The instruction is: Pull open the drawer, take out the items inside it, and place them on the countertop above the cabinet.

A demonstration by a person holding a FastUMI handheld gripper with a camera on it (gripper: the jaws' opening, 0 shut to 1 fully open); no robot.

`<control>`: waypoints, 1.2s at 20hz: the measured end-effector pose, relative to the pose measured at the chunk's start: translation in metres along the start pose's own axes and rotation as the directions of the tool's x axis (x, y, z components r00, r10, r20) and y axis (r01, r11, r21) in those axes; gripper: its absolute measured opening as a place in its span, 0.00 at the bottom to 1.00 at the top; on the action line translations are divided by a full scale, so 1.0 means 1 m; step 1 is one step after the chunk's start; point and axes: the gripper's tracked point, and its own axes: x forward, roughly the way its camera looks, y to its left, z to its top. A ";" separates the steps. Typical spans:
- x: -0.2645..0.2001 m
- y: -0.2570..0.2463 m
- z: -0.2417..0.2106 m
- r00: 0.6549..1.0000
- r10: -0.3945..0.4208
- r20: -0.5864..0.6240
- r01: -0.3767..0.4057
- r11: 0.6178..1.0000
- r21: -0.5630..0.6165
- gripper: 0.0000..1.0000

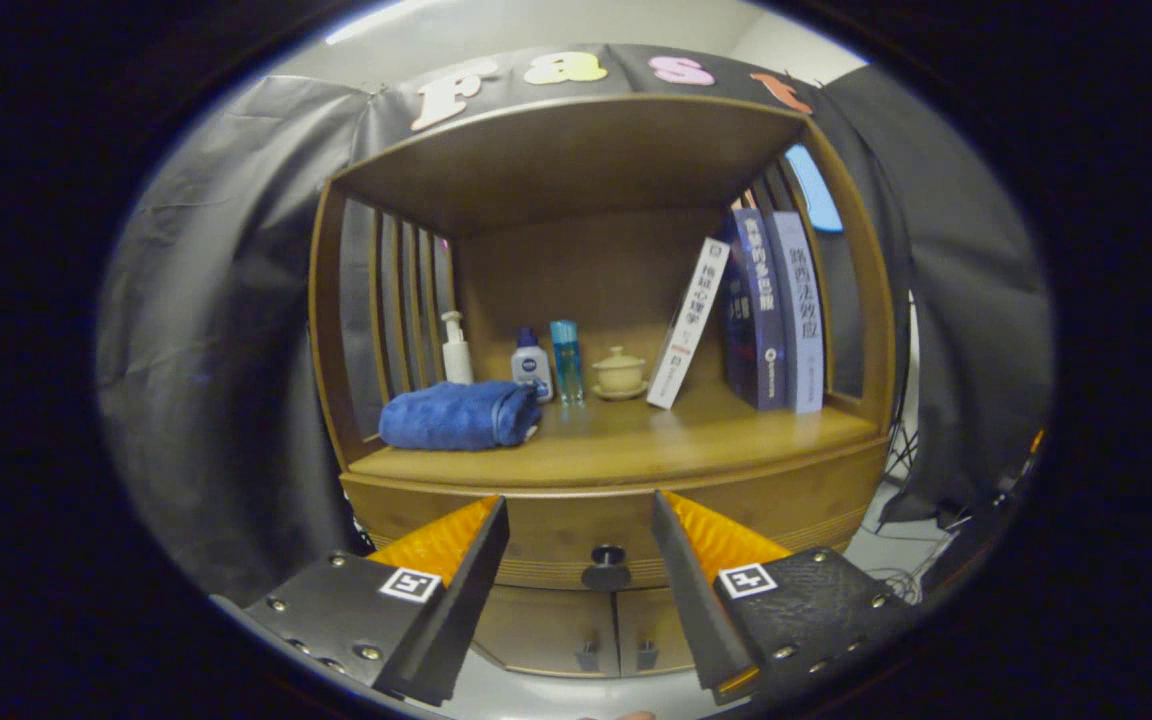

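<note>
Gripper view: gripper (581, 520) fingers spread wide, nothing between them, held off the wooden cabinet (356, 330) with a clear gap to its front. Drawer (556, 520) sits closed, flush under the countertop (636, 440); its dark round knob (606, 568) is framed in the gap between the fingers, just ahead of the tips and slightly below them, not touched. Drawer contents hidden. Below the drawer, two cabinet doors (586, 630) closed, each with a small dark handle near the centre seam. On the countertop, inside the open shelf bay: folded blue towel (458, 415) at front left; behind it a white pump bottle (456, 350) against the slatted side; next over a small white bottle with blue cap (530, 367), then a slim blue bottle (566, 360), then a cream lidded cup on a saucer (619, 373), all in a row near the back panel. Right of the cup a white book (688, 322) leans tilted against upright dark blue books (756, 310), with a paler blue book (800, 315) standing at the end by the right side slats. Exact book count is hard to tell, fisheye squeezes that side. Black cloth wall (206, 350) behind and around the cabinet; cables (896, 580) on the floor to the right.
</note>
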 end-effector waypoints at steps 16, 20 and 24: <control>0.071 -0.025 -0.087 0.981 -0.084 -0.177 0.099 0.992 0.076 0.53; 0.071 -0.023 -0.088 0.979 -0.095 -0.182 0.111 0.990 0.081 0.36; 0.066 -0.022 -0.090 0.973 -0.097 -0.211 0.115 0.990 0.076 0.28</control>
